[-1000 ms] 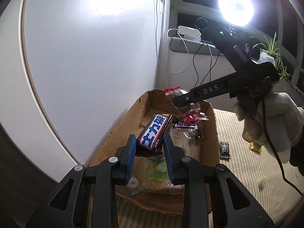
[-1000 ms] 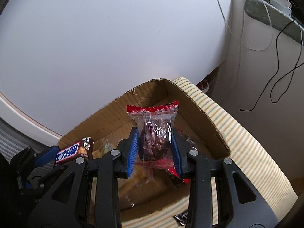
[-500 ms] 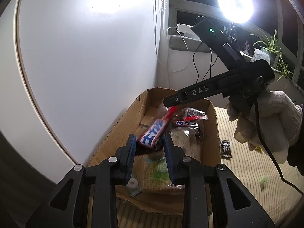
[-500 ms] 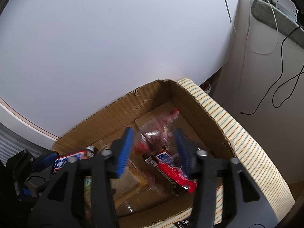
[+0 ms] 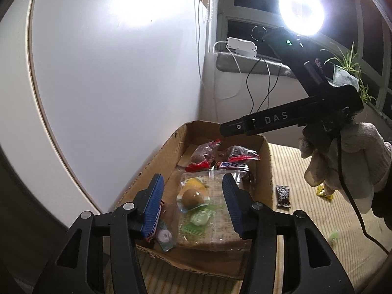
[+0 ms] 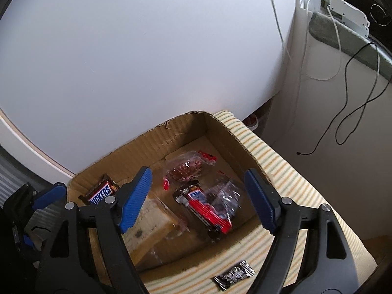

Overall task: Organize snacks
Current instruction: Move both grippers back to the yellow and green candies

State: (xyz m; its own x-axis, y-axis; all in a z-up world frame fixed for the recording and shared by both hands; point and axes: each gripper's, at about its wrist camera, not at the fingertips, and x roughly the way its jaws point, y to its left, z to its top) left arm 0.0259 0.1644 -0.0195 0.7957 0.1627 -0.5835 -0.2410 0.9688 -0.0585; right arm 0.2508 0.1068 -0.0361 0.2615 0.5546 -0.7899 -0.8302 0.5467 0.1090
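While both jaws are opening with nothing between them above the cardboard box (image 6: 186,132), lift them straight up so no snacks (image 6: 208,210) get knocked

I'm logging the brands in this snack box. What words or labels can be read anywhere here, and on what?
"DAS": on the arm of the right gripper, seen from the left wrist.
"...ICKERS": on the brown chocolate bar in the cardboard box; first letters hidden.
Blue-and-red bar: lettering unreadable.
Small black packet on the striped cloth: print too blurred.
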